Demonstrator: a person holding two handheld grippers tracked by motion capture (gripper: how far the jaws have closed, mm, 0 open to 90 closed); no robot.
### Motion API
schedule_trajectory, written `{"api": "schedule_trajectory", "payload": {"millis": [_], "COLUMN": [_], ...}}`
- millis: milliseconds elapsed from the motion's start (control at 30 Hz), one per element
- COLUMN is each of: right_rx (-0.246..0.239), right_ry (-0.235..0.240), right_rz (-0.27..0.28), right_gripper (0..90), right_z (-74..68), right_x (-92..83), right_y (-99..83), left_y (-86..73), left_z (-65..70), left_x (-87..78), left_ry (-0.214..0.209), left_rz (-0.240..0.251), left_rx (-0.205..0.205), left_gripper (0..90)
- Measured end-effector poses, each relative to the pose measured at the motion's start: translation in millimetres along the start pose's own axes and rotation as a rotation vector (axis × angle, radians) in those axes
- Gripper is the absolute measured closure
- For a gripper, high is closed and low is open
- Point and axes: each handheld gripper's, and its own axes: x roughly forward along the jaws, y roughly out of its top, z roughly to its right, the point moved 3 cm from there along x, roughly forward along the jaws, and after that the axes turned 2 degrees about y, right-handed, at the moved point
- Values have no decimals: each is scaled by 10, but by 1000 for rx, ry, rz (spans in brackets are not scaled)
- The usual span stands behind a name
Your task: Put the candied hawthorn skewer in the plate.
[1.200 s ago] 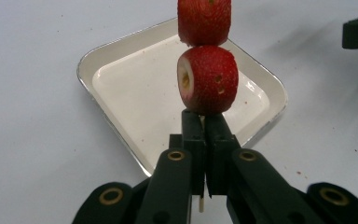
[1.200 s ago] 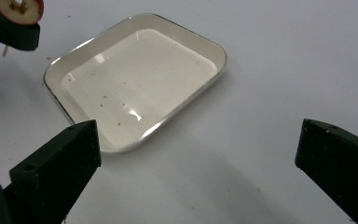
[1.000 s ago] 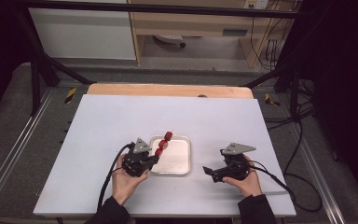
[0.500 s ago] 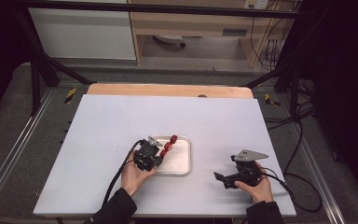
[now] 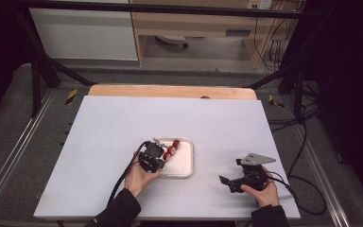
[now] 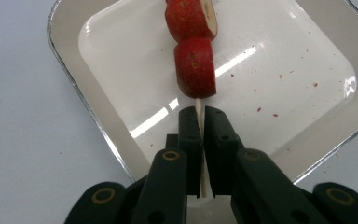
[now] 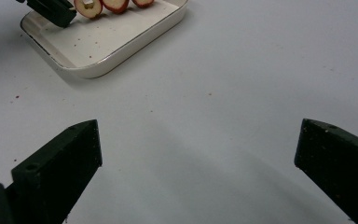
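1. Left gripper (image 6: 201, 122) clamps the wooden stick of a red fruit skewer (image 6: 193, 46).
2. Skewer hangs over the white tray (image 5: 185, 165), fruit toward twelve o'clock.
3. Right gripper (image 7: 196, 154) gapes wide on the table (image 5: 108, 123), tray at ten o'clock.

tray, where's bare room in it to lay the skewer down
The tray floor right of the fruit skewer is bare. Its left edge is crowded by the left gripper. Open table lies between tray and right gripper.

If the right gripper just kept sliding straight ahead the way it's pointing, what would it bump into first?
Probably nothing soon: the right gripper has open jaws facing bare white table. The white tray with the fruit skewer sits ahead but to the left, likely off its line.
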Motion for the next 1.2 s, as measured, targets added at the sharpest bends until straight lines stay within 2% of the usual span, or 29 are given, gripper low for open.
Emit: {"api": "schedule_trajectory", "payload": {"millis": [100,200,300,367,433,533,633,700,833,933,1067,1200], "right_rx": [0,12,20,29,28,34,39,41,37,34,28,25], "right_ry": [-1,0,-4,-6,-10,-12,-12,-12,-18,-22,-22,-22], "right_rz": [8,20,33,39,45,43,40,38,29,26,17,5], "right_gripper": [12,12,12,12,12,11,10,8,7,7,7,7], "right_z": [7,10,19,20,27,32,30,32,36,40,34,38], "right_x": [-12,-36,-65,-85,-96,-111,-120,-121,-117,-115,-108,-95], "right_y": [9,25,40,49,57,63,65,65,60,57,45,20], "left_y": [-4,-21,-46,-74,-110,-193,-320,-417,-661,-855,-1088,-1254], "left_z": [-6,-30,-87,-148,-209,-321,-455,-560,-749,-872,-985,-1037], "left_x": [-1,-28,-122,-216,-300,-414,-519,-583,-677,-715,-720,-709], "left_ry": [6,-1,-18,-38,-73,-109,-137,-125,-107,-103,-76,-84], "left_rz": [5,12,60,111,155,195,227,247,287,316,333,357], "left_rx": [4,30,63,75,84,104,85,74,79,54,39,18], "left_gripper": [838,771,676,590,511,383,302,264,201,160,90,65]}}
